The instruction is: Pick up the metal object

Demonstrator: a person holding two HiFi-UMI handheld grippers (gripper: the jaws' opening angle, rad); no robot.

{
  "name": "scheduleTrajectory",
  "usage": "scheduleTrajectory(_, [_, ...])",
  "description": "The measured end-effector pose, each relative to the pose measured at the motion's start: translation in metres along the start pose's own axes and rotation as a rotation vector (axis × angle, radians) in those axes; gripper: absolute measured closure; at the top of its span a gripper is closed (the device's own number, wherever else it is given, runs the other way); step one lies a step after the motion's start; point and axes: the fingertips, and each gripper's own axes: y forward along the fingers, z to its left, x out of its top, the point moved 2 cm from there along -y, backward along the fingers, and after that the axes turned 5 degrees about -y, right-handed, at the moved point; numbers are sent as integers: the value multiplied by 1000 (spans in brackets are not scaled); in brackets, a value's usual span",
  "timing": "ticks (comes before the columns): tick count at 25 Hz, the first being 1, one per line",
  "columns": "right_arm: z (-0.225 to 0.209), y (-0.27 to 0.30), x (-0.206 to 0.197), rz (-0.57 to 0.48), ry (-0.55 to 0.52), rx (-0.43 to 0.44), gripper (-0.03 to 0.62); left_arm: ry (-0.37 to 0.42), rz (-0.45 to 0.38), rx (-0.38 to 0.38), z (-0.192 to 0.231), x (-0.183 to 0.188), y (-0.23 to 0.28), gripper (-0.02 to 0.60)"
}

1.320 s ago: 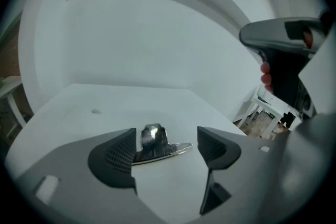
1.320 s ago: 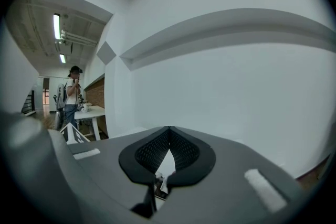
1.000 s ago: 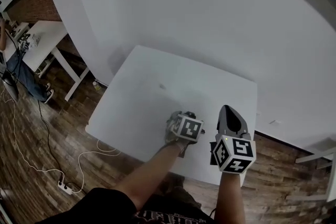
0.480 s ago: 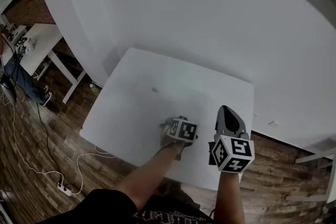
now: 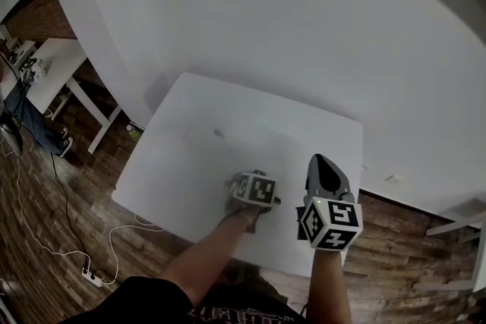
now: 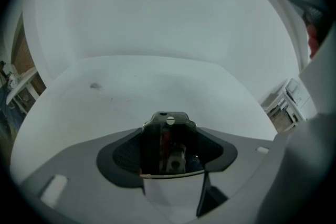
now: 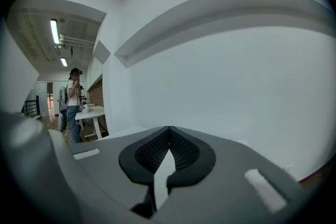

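Observation:
The metal object (image 6: 168, 140), a dark shiny piece with a small screw head on top, sits between the pads of my left gripper (image 6: 169, 128), low over the white table (image 5: 197, 148). The jaws are closing and both pads touch its sides. In the head view the left gripper (image 5: 256, 178) is near the table's front edge, and its marker cube hides the object. My right gripper (image 5: 324, 162) hovers to its right, raised above the front right part of the table. The right gripper view shows that gripper (image 7: 169, 132) shut with nothing in it.
A small dark speck (image 5: 219, 133) lies further back on the table. Close behind the table is a white wall. On the wooden floor at left there is a white cable with a power strip (image 5: 91, 278). Further left are another white table (image 5: 53, 61) and a person (image 7: 71, 102).
The head view has drifted, so the table sits a little further left in the picture. Both grippers keep their places over the table's front part.

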Motion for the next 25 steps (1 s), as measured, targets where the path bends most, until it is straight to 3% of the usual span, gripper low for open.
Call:
scheduleTrajectory(6, [1, 2, 3, -10, 2, 2, 583, -7, -204, -25, -7, 58, -53, 293])
scheduleTrajectory(17, [0, 6, 34, -65, -12, -14, 583, 80, -560, -63, -34, 146, -177, 291])
scheduleTrajectory(25, [-1, 2, 42, -88, -18, -9, 583, 129, -623, -54, -46, 154, -199, 291])
